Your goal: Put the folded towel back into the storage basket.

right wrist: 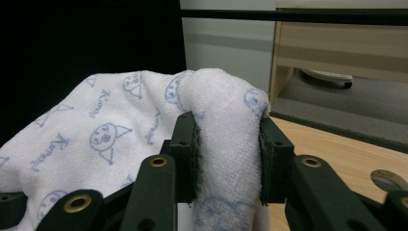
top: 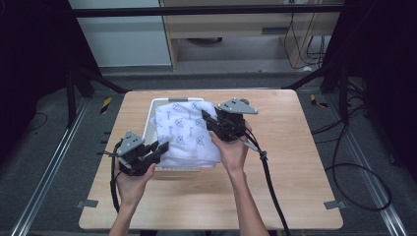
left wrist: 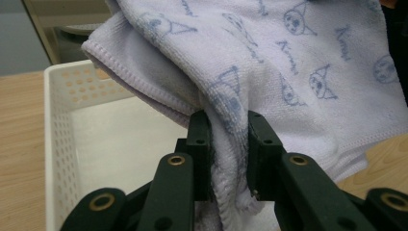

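Towel (top: 186, 132) is lying bunched up over a white basket (top: 153, 115) in the middle of the tabletop (top: 295, 172). It is white with little blue drawings of faces and words on it. It is covering most of the basket and spilling over the near edge.

The left gripper (top: 158, 149) is biting the near left part of the towel. In the left gripper view (left wrist: 230, 144), its two black jaws are squeezing a fold of the cloth between them, with the stitched edge hanging down. Behind the fold, the basket wall (left wrist: 57, 139) with its small holes is showing, and the inside of the basket is looking bare there.

The right gripper (top: 209, 123) is pinching the far right part of the towel. In the right gripper view (right wrist: 228, 154), its jaws are squeezing a thick, fluffy roll of the cloth.

A hand (top: 133, 182) is holding the left gripper and another hand (top: 233, 152) is holding the right one. A black cable (top: 270, 182) is trailing from the right gripper across the wood.
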Available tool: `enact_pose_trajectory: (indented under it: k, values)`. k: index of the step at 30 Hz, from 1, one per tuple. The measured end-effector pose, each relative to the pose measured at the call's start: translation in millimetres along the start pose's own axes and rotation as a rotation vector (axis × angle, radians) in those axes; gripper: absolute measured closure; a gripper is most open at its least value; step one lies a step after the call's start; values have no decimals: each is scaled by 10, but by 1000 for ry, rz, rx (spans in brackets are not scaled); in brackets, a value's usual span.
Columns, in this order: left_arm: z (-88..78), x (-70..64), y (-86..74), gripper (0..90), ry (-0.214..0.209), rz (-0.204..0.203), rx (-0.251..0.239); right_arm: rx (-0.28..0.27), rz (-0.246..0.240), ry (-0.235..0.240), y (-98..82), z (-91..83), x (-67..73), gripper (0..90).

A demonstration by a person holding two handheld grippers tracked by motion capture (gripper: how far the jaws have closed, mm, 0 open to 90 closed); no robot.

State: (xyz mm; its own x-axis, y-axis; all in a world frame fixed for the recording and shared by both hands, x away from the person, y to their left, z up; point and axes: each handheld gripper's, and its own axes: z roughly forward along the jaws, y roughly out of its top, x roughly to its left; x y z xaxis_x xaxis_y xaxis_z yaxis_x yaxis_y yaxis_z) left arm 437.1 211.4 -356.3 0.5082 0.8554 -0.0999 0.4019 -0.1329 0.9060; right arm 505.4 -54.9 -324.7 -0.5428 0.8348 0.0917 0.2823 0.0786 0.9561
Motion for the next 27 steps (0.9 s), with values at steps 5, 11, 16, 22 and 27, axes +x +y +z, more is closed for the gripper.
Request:
enact_pose_trajectory:
  k: [5,11,16,22,27]
  values:
    - [-5,77,24,739,12,-7,-4,-11,1,3,26,94,34,660]
    - [-1,179,49,739,23,-21,-10,-21,-9,2,80,207,91,659]
    - [21,246,54,739,35,-29,-7,-21,-4,5,89,301,102,659]
    - [49,332,50,739,40,-43,-4,-15,6,12,80,412,103,659]
    - [66,390,54,739,47,-51,-2,-10,11,17,85,486,107,659]
